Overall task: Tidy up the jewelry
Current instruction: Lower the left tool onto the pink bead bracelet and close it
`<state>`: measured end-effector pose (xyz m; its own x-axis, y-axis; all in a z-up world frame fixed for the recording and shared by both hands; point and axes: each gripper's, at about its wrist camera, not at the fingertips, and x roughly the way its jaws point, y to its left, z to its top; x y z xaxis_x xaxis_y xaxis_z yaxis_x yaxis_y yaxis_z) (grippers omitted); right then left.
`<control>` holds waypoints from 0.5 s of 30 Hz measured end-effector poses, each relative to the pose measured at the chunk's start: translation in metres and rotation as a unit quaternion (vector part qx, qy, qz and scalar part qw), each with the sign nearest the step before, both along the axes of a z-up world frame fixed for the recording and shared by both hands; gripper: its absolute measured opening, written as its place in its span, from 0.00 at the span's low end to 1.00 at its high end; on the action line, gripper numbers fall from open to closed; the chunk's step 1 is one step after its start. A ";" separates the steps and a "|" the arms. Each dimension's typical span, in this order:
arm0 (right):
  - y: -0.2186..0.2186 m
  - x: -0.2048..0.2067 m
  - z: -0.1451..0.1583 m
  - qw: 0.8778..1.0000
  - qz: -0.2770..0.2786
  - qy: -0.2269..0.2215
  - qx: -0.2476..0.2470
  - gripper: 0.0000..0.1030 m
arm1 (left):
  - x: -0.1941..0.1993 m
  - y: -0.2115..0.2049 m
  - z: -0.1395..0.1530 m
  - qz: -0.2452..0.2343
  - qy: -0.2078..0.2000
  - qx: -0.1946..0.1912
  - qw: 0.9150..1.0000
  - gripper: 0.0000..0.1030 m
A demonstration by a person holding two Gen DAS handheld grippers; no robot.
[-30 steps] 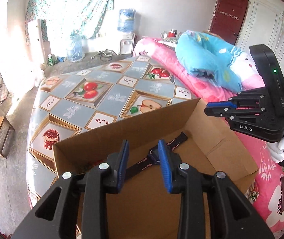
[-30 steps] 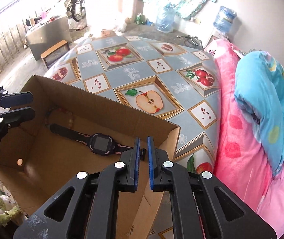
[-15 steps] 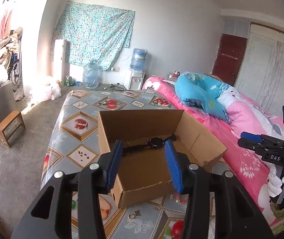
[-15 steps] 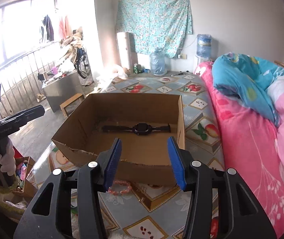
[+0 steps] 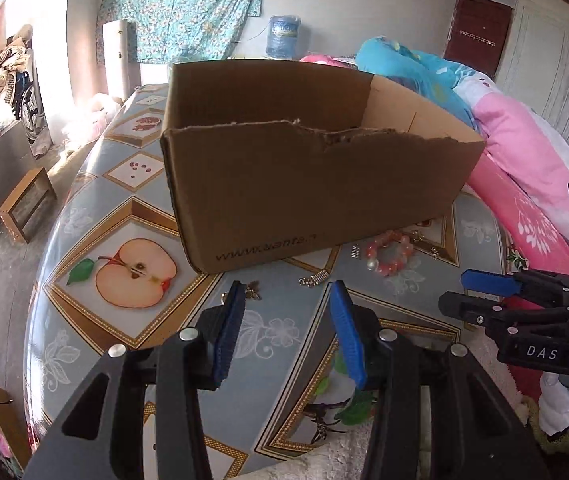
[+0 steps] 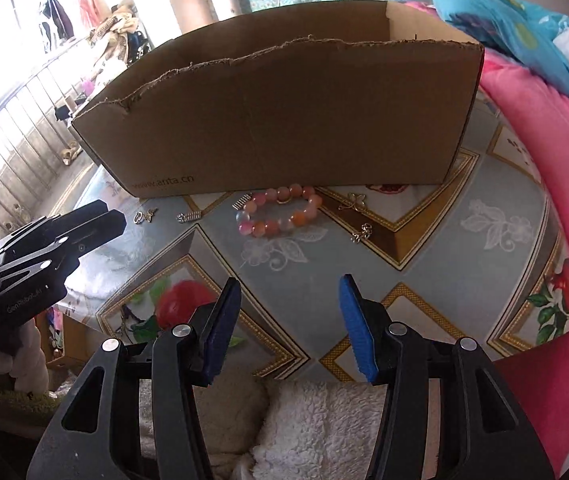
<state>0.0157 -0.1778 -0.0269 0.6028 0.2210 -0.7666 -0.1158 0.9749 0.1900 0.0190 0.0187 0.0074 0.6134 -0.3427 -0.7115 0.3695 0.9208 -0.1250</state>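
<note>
The left tool (image 5: 286,292) hung above the near edge of the tabletop (image 5: 96,216), its blue pads spread apart with nothing between them; its jaws had just been opening. The right tool (image 6: 289,286) stood the same way, pads apart and empty, its jaws likewise just opened, over a fleecy white cloth (image 6: 316,432) at the table's edge.

The tabletop wore a grey-blue oilcloth printed with gold-framed fruit, a halved apple (image 5: 136,272) at the left. To the left of the table lay a concrete floor with a small wooden stool (image 5: 24,208); behind, a floral curtain (image 5: 188,4) hung on a pale wall beside a water bottle (image 5: 282,34). To the right, a bed carried a pink quilt (image 5: 524,168) and a blue one (image 5: 416,64), with a dark red door (image 5: 476,28) beyond.

A brown cardboard box (image 5: 316,196), its front rim torn ragged, sat on the tabletop. Its inside was hidden from both views by the front wall.

The jewelry lay loose on the oilcloth just in front of the box. From the right wrist view, left to right: a small silver charm (image 6: 144,216), a short metal clasp (image 6: 190,216), a pink and orange bead bracelet (image 6: 280,212) almost touching the box, then two small gold pieces (image 6: 358,200), (image 6: 362,234).
</note>
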 end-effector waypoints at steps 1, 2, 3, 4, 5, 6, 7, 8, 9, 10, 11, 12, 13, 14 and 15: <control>-0.001 0.000 0.003 1.000 -0.001 -0.006 0.007 0.48 | -0.001 -0.005 0.003 -0.009 -0.008 0.001 1.000 0.42; -0.004 0.001 0.004 1.000 -0.004 -0.009 0.015 0.48 | 0.000 -0.010 0.005 -0.018 -0.017 0.004 1.000 0.42; -0.008 0.004 0.004 1.000 -0.009 -0.009 0.024 0.48 | 0.001 -0.015 0.009 -0.025 -0.025 0.005 0.999 0.42; -0.012 0.006 0.002 0.999 -0.012 -0.006 0.034 0.48 | 0.004 -0.020 0.012 -0.030 -0.030 0.005 0.999 0.42; -0.014 0.007 0.000 0.999 -0.016 -0.001 0.042 0.48 | 0.007 -0.025 0.015 -0.034 -0.033 0.003 0.999 0.42; -0.017 0.008 -0.002 0.999 -0.019 0.003 0.048 0.48 | 0.011 -0.028 0.016 -0.036 -0.033 0.002 0.999 0.42; -0.018 0.008 -0.006 0.998 -0.021 0.007 0.053 0.48 | 0.015 -0.031 0.016 -0.037 -0.032 0.000 0.999 0.42; -0.019 0.008 -0.009 0.998 -0.022 0.011 0.057 0.48 | 0.018 -0.033 0.015 -0.038 -0.029 -0.001 0.999 0.42; -0.021 0.007 -0.012 0.998 -0.024 0.013 0.061 0.48 | 0.021 -0.036 0.015 -0.040 -0.025 -0.001 0.999 0.42; -0.024 0.006 -0.014 0.997 -0.027 0.013 0.066 0.48 | 0.022 -0.039 0.014 -0.041 -0.023 0.001 0.999 0.42; -0.027 0.005 -0.015 0.997 -0.031 0.012 0.071 0.48 | 0.022 -0.042 0.013 -0.043 -0.024 0.005 0.999 0.42; -0.031 0.004 -0.015 0.997 -0.033 0.010 0.076 0.48 | 0.022 -0.043 0.012 -0.042 -0.027 0.011 0.999 0.42; -0.033 0.003 -0.015 0.996 -0.035 0.007 0.077 0.48 | 0.023 -0.045 0.013 -0.038 -0.030 0.016 0.999 0.42; -0.037 0.002 -0.015 0.996 -0.038 0.004 0.077 0.48 | 0.024 -0.046 0.013 -0.034 -0.031 0.019 0.999 0.42; -0.039 0.002 -0.014 0.996 -0.040 0.002 0.078 0.48 | 0.026 -0.046 0.013 -0.027 -0.033 0.022 0.999 0.42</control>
<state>0.0175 -0.2171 -0.0412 0.6201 0.2891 -0.7293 -0.0382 0.9397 0.3400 0.0447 -0.0268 0.0208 0.6408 -0.3454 -0.6856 0.4241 0.9037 -0.0589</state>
